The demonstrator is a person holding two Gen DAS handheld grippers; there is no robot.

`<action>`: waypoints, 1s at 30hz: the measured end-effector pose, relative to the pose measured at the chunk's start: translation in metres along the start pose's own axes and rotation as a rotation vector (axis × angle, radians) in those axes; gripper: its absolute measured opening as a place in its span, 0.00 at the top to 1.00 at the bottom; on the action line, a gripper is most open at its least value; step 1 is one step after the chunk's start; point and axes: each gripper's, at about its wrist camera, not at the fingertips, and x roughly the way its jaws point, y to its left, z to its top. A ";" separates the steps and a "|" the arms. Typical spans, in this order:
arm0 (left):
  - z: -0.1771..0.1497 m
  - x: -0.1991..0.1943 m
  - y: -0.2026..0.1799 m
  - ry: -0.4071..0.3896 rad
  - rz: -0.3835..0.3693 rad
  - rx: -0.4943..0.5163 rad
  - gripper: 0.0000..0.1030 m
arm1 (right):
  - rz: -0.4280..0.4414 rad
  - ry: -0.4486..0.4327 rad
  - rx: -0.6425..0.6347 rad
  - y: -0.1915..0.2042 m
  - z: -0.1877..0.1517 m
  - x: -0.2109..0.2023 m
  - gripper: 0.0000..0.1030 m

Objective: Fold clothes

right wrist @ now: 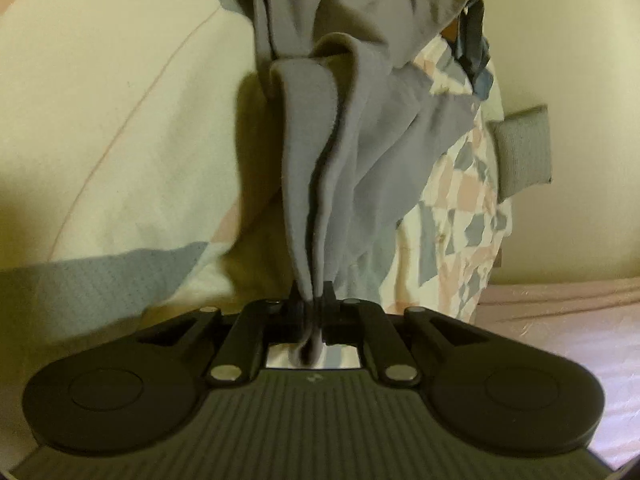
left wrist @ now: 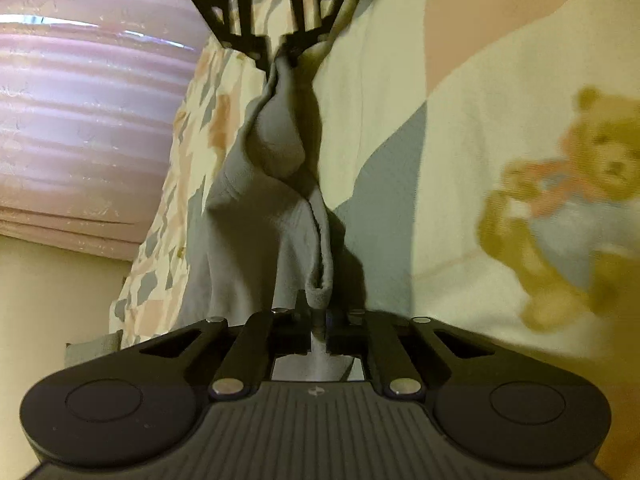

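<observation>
Left gripper [left wrist: 319, 322] and right gripper [right wrist: 313, 312] each clamped shut on bunched edge of grey garment [left wrist: 276, 152], slung between them above patterned quilt [left wrist: 400, 92]. We judged: keep both pinches firm, draw edge taut, lay flat on quilt.

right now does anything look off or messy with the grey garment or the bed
Nothing is spilled or damaged. The grey garment is bunched and twisted into a rope between the left gripper and the right gripper, both with jaws shut on it, not spread flat for folding. It hangs over the patchwork bedcover.
</observation>
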 end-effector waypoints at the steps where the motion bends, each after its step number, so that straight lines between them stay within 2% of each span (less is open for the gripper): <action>1: -0.001 -0.015 0.002 -0.019 -0.025 -0.006 0.95 | 0.001 -0.008 0.004 -0.004 -0.003 -0.004 0.96; 7: 0.006 -0.111 0.009 -0.131 -0.151 -0.018 0.97 | 0.026 -0.068 -0.049 -0.007 -0.013 -0.051 0.96; 10: 0.025 -0.142 -0.001 -0.163 -0.197 0.004 0.97 | 0.064 -0.068 -0.070 -0.001 -0.011 -0.075 0.96; 15: 0.067 -0.186 -0.032 -0.222 -0.297 -0.040 0.96 | 0.152 -0.042 -0.106 0.024 -0.019 -0.113 0.95; 17: 0.081 -0.194 -0.044 -0.220 -0.306 -0.058 0.96 | 0.174 -0.021 -0.115 0.034 -0.021 -0.125 0.95; 20: 0.104 -0.209 -0.055 -0.258 -0.361 -0.123 0.96 | 0.218 0.018 -0.101 0.047 -0.029 -0.142 0.94; 22: 0.119 -0.219 -0.066 -0.277 -0.362 -0.111 0.96 | 0.233 0.038 -0.099 0.054 -0.035 -0.154 0.94; 30: 0.158 -0.242 -0.086 -0.360 -0.444 -0.142 0.96 | 0.275 0.085 -0.109 0.069 -0.057 -0.202 0.94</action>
